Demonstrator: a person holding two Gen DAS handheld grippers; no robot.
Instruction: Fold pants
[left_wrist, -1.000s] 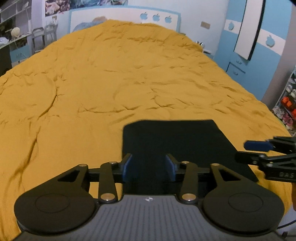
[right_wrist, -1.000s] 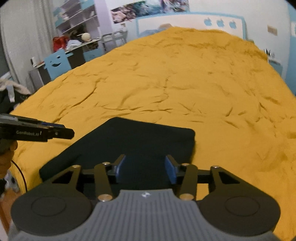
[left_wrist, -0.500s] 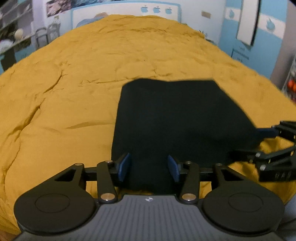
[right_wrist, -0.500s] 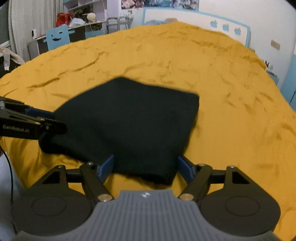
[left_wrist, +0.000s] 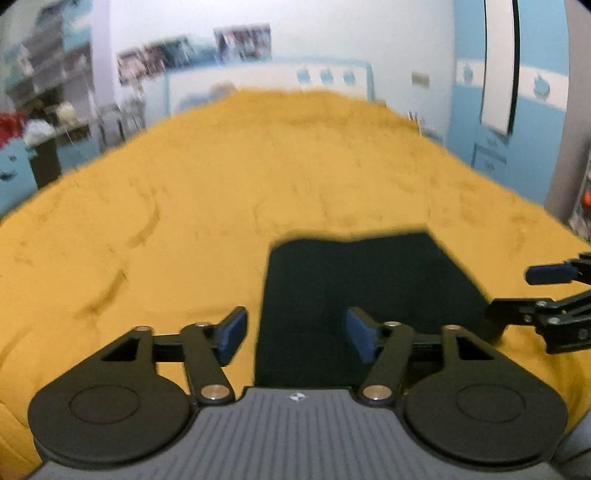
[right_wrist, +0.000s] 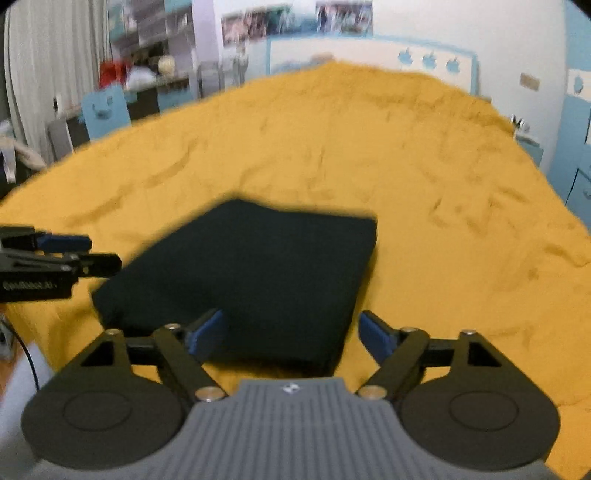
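Observation:
The black pants (left_wrist: 362, 280) lie folded into a flat rectangle on the yellow bedspread (left_wrist: 221, 192), near the bed's front edge. My left gripper (left_wrist: 295, 336) is open and empty, just short of the fold's near left corner. My right gripper (right_wrist: 291, 334) is open and empty at the fold's near right corner; the pants (right_wrist: 251, 273) lie just ahead of it. Each gripper shows in the other's view: the right one (left_wrist: 532, 295) at the pants' right edge, the left one (right_wrist: 92, 254) at their left edge. Both views are blurred by motion.
The yellow bedspread (right_wrist: 424, 177) covers the whole bed, with a white and blue headboard (left_wrist: 266, 81) at the far end. A blue wardrobe (left_wrist: 517, 122) stands to the right, and a desk and blue chair (right_wrist: 105, 110) to the left.
Both grippers have opened wider and pulled back and up from the pants. The folded pants now lie flat on the bed, released.

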